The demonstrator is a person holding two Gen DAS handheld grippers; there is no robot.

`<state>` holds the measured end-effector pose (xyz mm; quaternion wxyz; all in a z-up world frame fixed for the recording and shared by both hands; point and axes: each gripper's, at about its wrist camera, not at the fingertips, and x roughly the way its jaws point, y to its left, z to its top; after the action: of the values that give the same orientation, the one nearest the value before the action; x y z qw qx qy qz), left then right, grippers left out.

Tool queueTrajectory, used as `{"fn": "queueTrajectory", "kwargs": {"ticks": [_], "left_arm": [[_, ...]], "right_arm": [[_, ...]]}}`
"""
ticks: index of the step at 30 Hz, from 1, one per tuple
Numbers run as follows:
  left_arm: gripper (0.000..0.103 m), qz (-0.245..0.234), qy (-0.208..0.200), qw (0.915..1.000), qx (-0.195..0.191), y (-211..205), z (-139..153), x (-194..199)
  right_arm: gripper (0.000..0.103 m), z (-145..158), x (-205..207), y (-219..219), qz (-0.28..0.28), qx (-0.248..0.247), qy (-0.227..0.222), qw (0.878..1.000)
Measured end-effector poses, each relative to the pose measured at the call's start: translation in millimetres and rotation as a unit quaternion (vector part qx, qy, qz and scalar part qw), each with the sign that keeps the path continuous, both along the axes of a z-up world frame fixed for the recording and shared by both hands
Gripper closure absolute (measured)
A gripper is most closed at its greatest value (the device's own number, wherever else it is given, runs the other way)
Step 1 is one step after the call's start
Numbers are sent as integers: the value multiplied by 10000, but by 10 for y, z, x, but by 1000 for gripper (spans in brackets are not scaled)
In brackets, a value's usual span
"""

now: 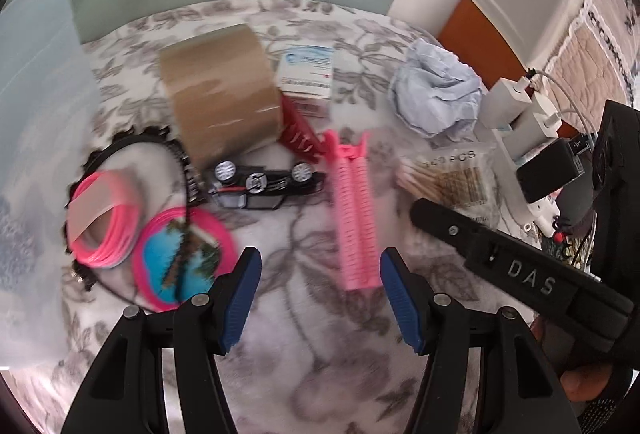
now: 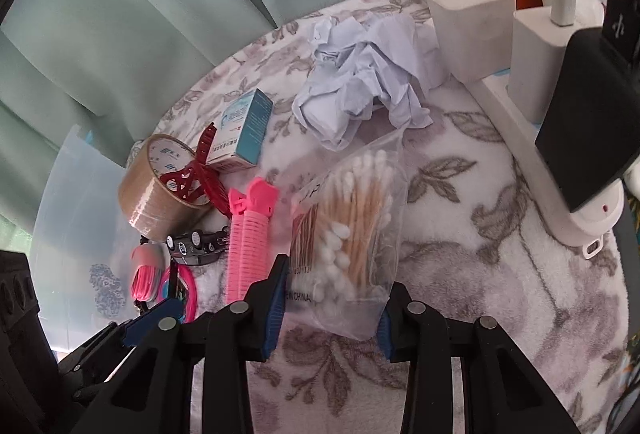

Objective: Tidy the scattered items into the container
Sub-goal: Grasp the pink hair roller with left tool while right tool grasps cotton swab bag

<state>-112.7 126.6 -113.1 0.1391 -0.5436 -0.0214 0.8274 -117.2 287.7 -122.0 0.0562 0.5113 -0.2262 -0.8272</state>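
My right gripper point(image 2: 330, 314) is shut on the near end of a clear bag of cotton swabs point(image 2: 352, 226), its blue pads against both edges of the bag. My left gripper point(image 1: 320, 300) hangs open over the floral blanket, and the lower end of a pink hair-roller clip point(image 1: 354, 218) lies just ahead of its right pad. Beyond lie an upturned toy car point(image 1: 264, 182), a brown tape roll point(image 1: 220, 90), a red claw clip point(image 1: 300, 134), a small box point(image 1: 308, 70) and crumpled paper point(image 1: 436, 90). A translucent container point(image 1: 32, 74) stands at the left.
A black headband point(image 1: 132, 146), a pink cord coil point(image 1: 100, 218) and a pink round disc point(image 1: 180, 262) lie near the container. A white power strip point(image 2: 520, 138) with chargers point(image 2: 472, 34) and cables runs along the right. Green curtains point(image 2: 160, 14) hang behind.
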Motion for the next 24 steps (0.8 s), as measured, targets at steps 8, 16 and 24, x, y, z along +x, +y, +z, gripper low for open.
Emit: {"fn": "queueTrajectory", "kwargs": {"ticks": [8,16,24], "left_arm": [[40,-232,-102,9994,-240,241,-88,-164],[61,-240,-165,9988,-400,271,-172,-265],[75,-301,-25,9993,-227,231,-34,-173]], "right_arm": [[70,-19,-54,106,-76,-158,31,9998],[74,8,-35,141,-81,-215,55,9997],[75,235,128,175,-194,-147,200,9995]]}}
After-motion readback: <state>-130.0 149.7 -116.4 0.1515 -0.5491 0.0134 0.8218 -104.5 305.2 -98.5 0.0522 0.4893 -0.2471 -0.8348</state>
